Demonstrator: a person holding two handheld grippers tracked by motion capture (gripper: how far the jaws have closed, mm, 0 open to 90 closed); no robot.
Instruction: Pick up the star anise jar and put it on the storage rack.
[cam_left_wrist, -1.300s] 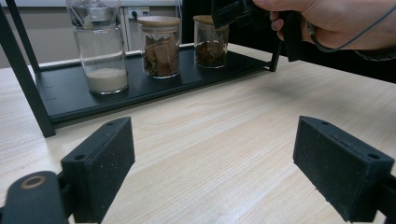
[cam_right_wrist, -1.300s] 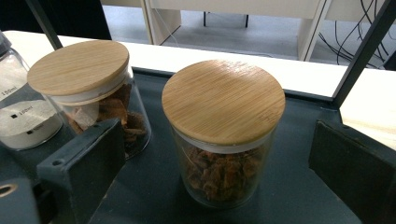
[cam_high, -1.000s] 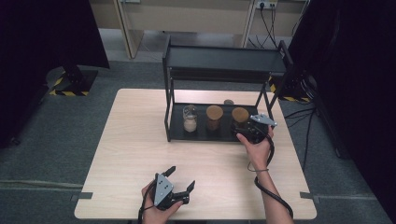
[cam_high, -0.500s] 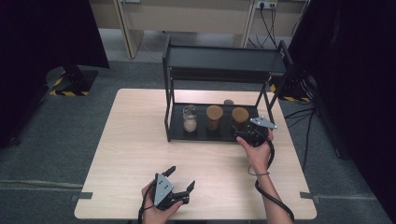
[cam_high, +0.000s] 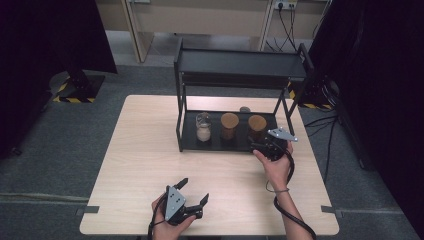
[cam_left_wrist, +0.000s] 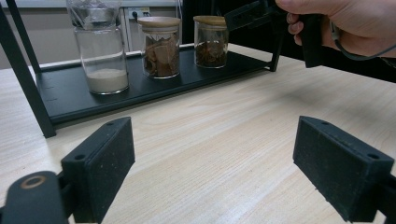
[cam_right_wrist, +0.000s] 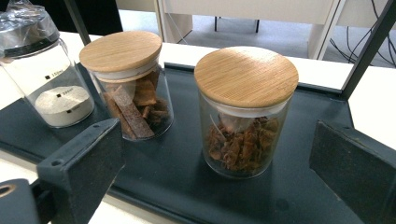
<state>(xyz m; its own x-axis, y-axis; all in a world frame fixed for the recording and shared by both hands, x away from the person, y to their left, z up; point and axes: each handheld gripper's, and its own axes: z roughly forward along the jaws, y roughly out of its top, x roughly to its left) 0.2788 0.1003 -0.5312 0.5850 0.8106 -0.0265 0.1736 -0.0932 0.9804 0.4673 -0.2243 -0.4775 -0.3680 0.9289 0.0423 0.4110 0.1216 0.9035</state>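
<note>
The tabletop (cam_high: 150, 165) is carrying a black rack (cam_high: 240, 65) near its far edge. On the rack's lower tray (cam_right_wrist: 187, 177), toward its right end, the rightmost jar (cam_right_wrist: 245, 109) is standing upright, dead ahead between the spread jaws of the right gripper (cam_high: 270, 144), probably not yet touching. The left gripper (cam_high: 192, 195), jaws also released, is waiting at the near edge, well apart.

Only readable bit I can spot is the scale printed on the glass measuring jar (cam_right_wrist: 44, 88) with white powder. Looks like "150ml", other marks too blurry.
</note>
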